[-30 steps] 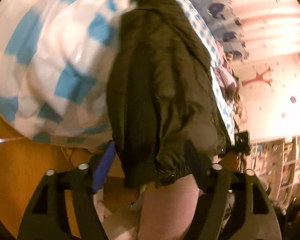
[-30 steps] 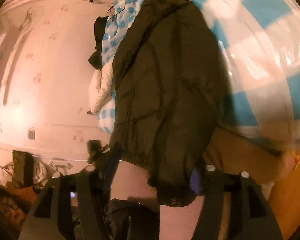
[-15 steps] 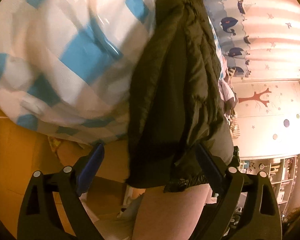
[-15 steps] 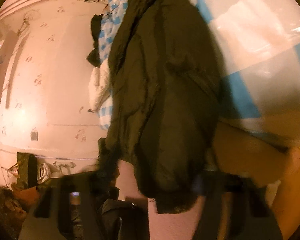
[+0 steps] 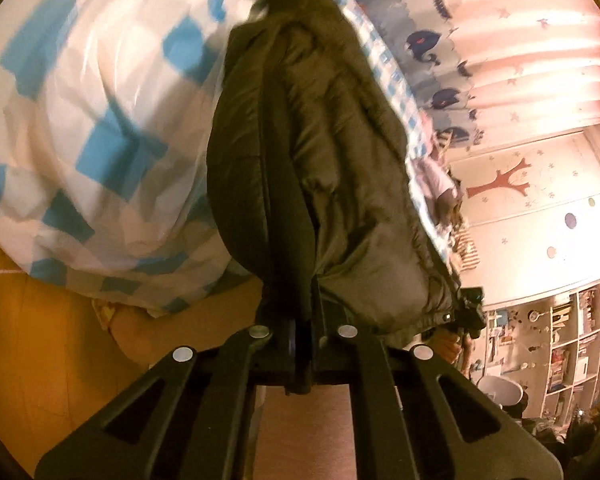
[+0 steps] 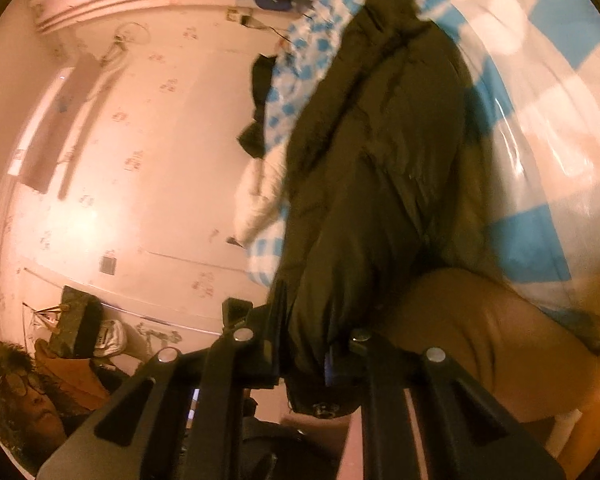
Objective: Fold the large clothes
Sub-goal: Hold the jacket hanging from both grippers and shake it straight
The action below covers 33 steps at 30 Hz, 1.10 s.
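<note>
A dark olive padded jacket (image 5: 332,168) lies lengthwise on a bed with a blue-and-white checked cover (image 5: 92,128); its hem hangs over the bed's near edge. In the left wrist view my left gripper (image 5: 300,320) is shut on a fold at the hem's left part. The right wrist view shows the same jacket (image 6: 384,168) with my right gripper (image 6: 306,344) at the hem's other corner. Its jaws are closing, with a bunch of hem and a snap button pinched between them.
A tan bed base (image 6: 480,340) and orange wood floor (image 5: 28,340) lie below the hem. A white cloth (image 6: 260,192) and a black garment (image 6: 260,112) sit at the bed's far side. Whale curtains (image 5: 440,48), shelves (image 5: 568,352) and a seated person (image 6: 24,392) surround the bed.
Both grippers stood open around the jacket's hem; now both have closed on it. The left one moved in closer to the fabric.
</note>
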{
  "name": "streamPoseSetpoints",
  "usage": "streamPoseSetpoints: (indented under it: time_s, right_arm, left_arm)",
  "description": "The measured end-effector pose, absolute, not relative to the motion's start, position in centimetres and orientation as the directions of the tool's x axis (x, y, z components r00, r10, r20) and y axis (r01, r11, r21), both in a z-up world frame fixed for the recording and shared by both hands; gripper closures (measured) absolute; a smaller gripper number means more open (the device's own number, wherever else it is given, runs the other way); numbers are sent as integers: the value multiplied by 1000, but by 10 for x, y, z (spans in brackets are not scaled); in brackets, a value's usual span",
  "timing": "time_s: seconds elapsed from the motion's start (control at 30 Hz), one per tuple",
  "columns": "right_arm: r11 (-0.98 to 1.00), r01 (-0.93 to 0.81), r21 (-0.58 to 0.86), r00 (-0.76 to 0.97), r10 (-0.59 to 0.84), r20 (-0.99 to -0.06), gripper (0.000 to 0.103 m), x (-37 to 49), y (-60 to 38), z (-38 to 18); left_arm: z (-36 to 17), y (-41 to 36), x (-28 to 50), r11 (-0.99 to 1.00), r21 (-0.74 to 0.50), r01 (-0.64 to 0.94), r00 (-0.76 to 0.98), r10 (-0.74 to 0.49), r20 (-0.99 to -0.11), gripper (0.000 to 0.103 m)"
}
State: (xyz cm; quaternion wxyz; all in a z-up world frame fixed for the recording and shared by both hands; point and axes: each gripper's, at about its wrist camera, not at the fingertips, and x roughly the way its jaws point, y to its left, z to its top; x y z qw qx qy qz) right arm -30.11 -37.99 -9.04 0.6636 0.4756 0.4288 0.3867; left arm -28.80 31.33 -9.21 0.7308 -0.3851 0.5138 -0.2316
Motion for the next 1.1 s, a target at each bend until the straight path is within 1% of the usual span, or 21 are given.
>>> streamPoseSetpoints:
  time_s: [0.13, 0.23, 0.3, 0.33, 0.37, 0.4, 0.43, 0.47, 0.5, 0.53, 0.57, 0.63, 0.67, 0.73, 0.97, 1.03, 1.1]
  right_arm:
    - [216, -159, 963, 350, 925, -149, 88, -307, -384, -69]
    - [219, -192, 957, 346, 927, -143, 88, -313, -385, -57]
    - [224, -197, 954, 329, 932, -151, 87, -317, -386, -57]
    - [235, -184, 954, 304, 937, -172, 87, -318, -387, -61]
    - [252, -163, 954, 283, 938, -199, 81, -318, -386, -67]
    - [264, -131, 956, 272, 936, -222, 73, -318, -387, -74]
    - [267, -93, 959, 263, 936, -235, 47, -317, -390, -86]
    - [278, -66, 958, 259, 932, -252, 30, -317, -393, -93]
    - [297, -30, 954, 258, 925, -280, 30, -316, -396, -103]
    - [294, -7, 956, 262, 923, -282, 30, -315, -399, -111]
    - [277, 7, 961, 268, 925, -268, 30, -315, -402, -117]
    - [262, 30, 965, 277, 925, -260, 30, -313, -406, -126]
    - [260, 40, 965, 276, 925, -261, 29, -311, -406, -130]
    - [259, 53, 964, 264, 928, -264, 28, -308, -405, -136]
    - [232, 57, 971, 240, 941, -238, 25, -297, -400, -147]
    - [225, 57, 973, 240, 942, -232, 25, -295, -397, -147]
    - [225, 57, 973, 235, 944, -232, 25, -293, -394, -147]
  left_arm:
    - [-52, 320, -295, 596, -803, 6, 418, -731, -539, 100]
    - [-32, 322, -301, 598, -800, 41, 430, -734, -526, 100]
    - [-32, 320, -305, 599, -798, 61, 410, -744, -527, 100]
    - [-38, 320, -307, 604, -795, 58, 391, -746, -539, 99]
    - [-48, 322, -307, 603, -797, 44, 370, -750, -548, 99]
    - [-57, 324, -308, 601, -799, 31, 354, -754, -553, 98]
    - [-71, 326, -308, 601, -799, 12, 333, -756, -564, 95]
    - [-86, 329, -308, 597, -802, -16, 320, -757, -570, 86]
    - [-97, 332, -309, 588, -808, -40, 314, -760, -569, 77]
    - [-110, 336, -310, 575, -815, -72, 315, -762, -566, 55]
    - [-121, 342, -312, 568, -817, -99, 328, -757, -565, 36]
    - [-137, 352, -316, 541, -829, -140, 356, -754, -552, 26]
    - [-143, 356, -318, 520, -839, -157, 369, -758, -539, 19]
    - [-155, 366, -320, 495, -846, -197, 396, -749, -531, 15]
    - [-182, 361, -316, 446, -870, -209, 392, -777, -493, 13]
    - [-185, 354, -312, 456, -867, -199, 388, -776, -497, 13]
    - [-183, 342, -306, 501, -847, -178, 370, -763, -530, 13]
